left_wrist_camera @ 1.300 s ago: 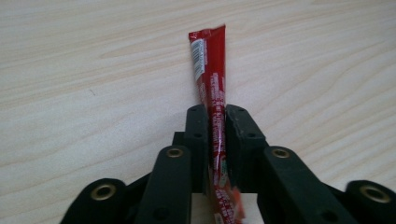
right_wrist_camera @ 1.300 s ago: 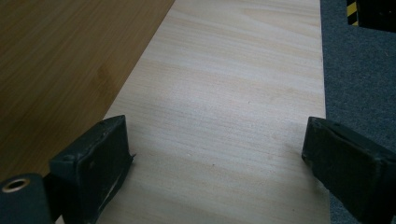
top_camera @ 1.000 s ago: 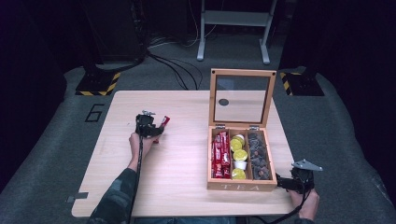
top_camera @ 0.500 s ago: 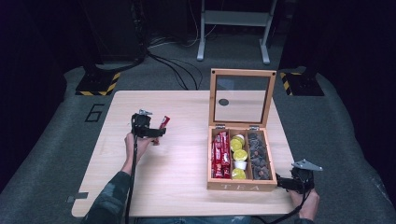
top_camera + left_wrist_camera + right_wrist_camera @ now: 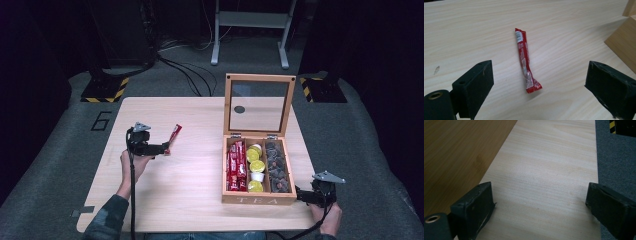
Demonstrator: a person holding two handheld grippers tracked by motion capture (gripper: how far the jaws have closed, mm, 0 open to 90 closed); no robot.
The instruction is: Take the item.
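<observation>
Two grippers are at a pale wooden table point(image 5: 190, 195), one in each of a person's hands. The left gripper point(image 5: 161, 148) sits at about nine o'clock on the tabletop, its jaws spread wide apart with nothing between them. Just beyond the jaw tips, toward one o'clock from that gripper, a red stick packet point(image 5: 173, 137) lies flat on the bare wood; in the left gripper view the packet point(image 5: 525, 60) runs lengthwise away from the jaws, its near end between them but touching neither.

At about three o'clock on the table stands a wooden box point(image 5: 257, 200) with "TEA" on its front wall and its glass lid point(image 5: 259, 104) raised upright. It has three compartments: the left one holds red packets point(image 5: 235, 165), the middle one yellow and white pods point(image 5: 255, 167), the right one dark pieces point(image 5: 276, 166) too small to make out.

The right gripper point(image 5: 302, 195) is at the table's five o'clock corner, just beside the box's right front corner, and points toward it. In the right gripper view its jaws stand wide apart over bare tabletop, the box wall point(image 5: 459, 152) at the left and grey carpet point(image 5: 616, 165) at the right.
</observation>
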